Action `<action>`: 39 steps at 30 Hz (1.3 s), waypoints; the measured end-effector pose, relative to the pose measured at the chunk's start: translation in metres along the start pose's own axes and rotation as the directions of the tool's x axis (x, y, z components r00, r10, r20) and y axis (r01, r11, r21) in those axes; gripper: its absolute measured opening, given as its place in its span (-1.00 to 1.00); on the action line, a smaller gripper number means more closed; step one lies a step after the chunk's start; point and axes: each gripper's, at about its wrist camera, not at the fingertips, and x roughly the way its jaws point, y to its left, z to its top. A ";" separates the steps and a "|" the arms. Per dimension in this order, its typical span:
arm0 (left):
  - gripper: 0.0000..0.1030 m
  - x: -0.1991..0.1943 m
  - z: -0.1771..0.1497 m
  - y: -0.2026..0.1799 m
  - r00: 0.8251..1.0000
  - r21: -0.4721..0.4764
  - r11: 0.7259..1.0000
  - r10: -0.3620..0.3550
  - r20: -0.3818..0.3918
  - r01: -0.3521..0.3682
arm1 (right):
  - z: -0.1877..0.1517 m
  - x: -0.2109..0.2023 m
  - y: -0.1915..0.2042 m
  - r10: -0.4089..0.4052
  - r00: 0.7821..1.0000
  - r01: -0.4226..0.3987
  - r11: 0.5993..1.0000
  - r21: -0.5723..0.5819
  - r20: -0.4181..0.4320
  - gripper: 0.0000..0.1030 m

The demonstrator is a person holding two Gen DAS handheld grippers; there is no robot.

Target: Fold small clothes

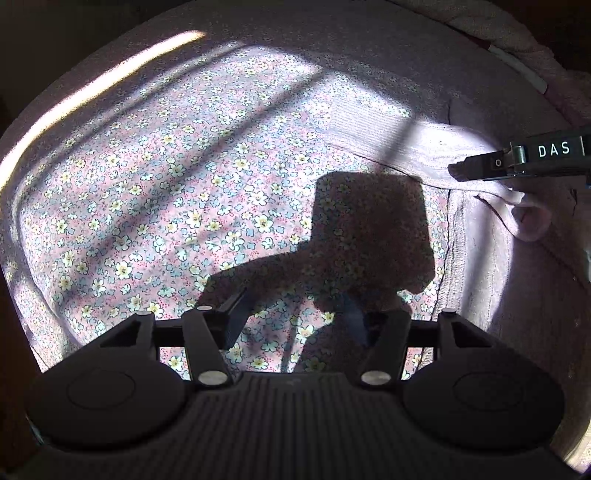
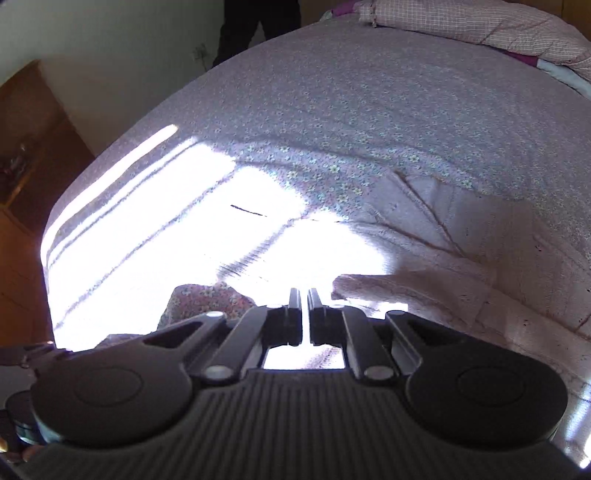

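A pale pink knitted garment lies on the flowered bed sheet at the right of the left wrist view. My left gripper is open and empty, hovering over the sheet just left of the garment. My right gripper comes in from the right edge there, its tip pinching a raised fold of the garment. In the right wrist view the right gripper has its jaws nearly together with the garment at the tip; glare hides the contact.
The bed fills both views, with a bright sun patch on the sheet. A checked quilt lies at the far end. A wooden cabinet and a wall stand at the left.
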 end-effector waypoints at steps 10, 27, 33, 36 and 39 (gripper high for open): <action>0.32 0.007 -0.001 -0.005 1.000 0.028 1.000 0.004 0.000 -0.004 | 0.011 0.049 0.035 0.051 0.996 -0.055 0.997 -0.058 -0.069 0.18; 0.49 0.009 -0.004 -0.019 0.999 0.102 0.994 0.039 0.007 -0.039 | 0.019 0.086 0.063 -0.075 0.995 0.063 0.984 -0.168 -0.066 -0.79; 0.49 -0.001 0.002 -0.025 0.999 0.107 0.994 -0.027 0.020 0.025 | 0.026 0.046 0.033 -0.044 0.999 0.044 0.997 -0.059 0.008 -0.80; 0.49 -0.006 0.009 -0.036 0.999 0.128 0.991 -0.043 0.031 0.039 | 0.030 0.014 0.014 -0.060 0.996 0.062 0.998 -0.027 0.068 -0.80; 0.49 -0.010 0.017 -0.052 0.997 0.167 0.985 -0.051 0.050 0.042 | 0.032 -0.020 -0.013 -0.095 0.988 0.093 0.995 0.024 0.122 -0.80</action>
